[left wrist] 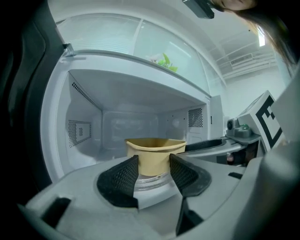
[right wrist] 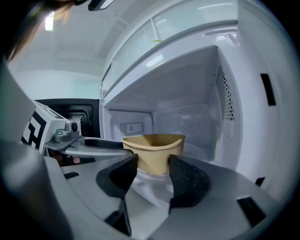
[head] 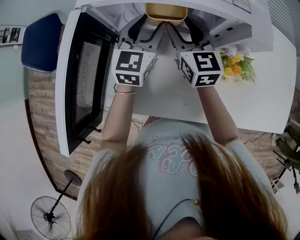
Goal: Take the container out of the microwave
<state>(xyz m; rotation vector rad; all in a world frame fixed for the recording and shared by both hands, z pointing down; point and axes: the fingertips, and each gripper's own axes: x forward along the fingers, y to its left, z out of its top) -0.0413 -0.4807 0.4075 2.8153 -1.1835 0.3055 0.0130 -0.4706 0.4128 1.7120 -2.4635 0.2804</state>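
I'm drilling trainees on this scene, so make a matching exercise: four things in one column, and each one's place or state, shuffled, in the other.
Things:
1. container
2. microwave door
3. flowers
4. fan

Places or states:
A. on the floor
B. inside the microwave
C. swung open
D. on the white table

Pairs: 1-B; 2-C; 3-D; 4-A
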